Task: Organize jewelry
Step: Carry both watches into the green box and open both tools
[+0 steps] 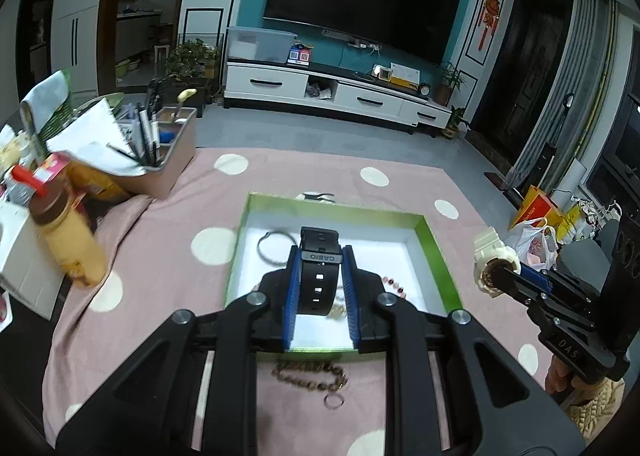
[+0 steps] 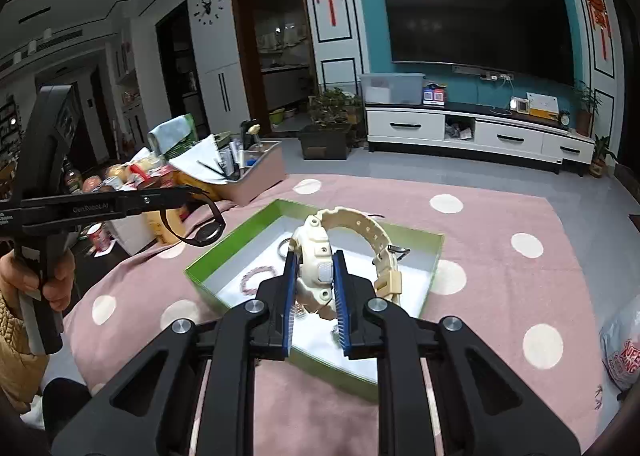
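Left wrist, black watch [image 1: 320, 268] between tongs [image 1: 320, 256]

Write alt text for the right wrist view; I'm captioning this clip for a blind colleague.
The right gripper is shut on a cream watch, held above an open green box on a pink polka-dot cloth. A pink bead bracelet and a metal ring lie inside. At left, the left gripper holds a black watch.
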Tool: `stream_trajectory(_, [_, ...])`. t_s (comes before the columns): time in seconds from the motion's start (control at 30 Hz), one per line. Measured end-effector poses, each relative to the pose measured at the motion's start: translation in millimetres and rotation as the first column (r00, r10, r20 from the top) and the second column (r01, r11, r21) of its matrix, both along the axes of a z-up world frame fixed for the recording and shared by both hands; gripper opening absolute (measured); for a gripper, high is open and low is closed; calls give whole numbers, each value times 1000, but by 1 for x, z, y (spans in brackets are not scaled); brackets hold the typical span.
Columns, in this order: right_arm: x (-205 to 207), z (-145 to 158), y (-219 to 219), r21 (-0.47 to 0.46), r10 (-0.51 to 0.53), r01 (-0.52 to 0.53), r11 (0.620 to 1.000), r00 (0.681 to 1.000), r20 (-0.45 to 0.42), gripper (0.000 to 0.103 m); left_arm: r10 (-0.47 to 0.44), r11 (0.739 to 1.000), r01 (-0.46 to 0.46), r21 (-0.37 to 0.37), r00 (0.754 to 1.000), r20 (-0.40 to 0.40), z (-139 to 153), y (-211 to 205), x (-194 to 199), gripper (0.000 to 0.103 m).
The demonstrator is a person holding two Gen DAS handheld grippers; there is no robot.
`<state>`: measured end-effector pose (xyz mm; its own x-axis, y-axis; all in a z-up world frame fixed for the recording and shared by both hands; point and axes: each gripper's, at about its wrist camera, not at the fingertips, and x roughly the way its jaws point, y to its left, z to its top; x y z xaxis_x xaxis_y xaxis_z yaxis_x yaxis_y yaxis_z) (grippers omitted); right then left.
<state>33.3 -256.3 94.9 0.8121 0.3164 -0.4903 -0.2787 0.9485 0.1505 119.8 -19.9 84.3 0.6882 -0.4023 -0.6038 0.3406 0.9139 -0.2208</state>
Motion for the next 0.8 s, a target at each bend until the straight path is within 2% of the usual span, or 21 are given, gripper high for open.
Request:
stream_trajectory(0.3, [30, -5, -18, -10, -26, 25, 1000, 999, -36, 17, -13, 999, 15, 37, 999, -42, -5, -34, 44, 20])
stream_trajectory(0.8, [81, -31, -14, -8, -31, 31, 1000, 991, -131, 17, -5, 992, 22, 125, 991, -131, -51, -68, 92, 20])
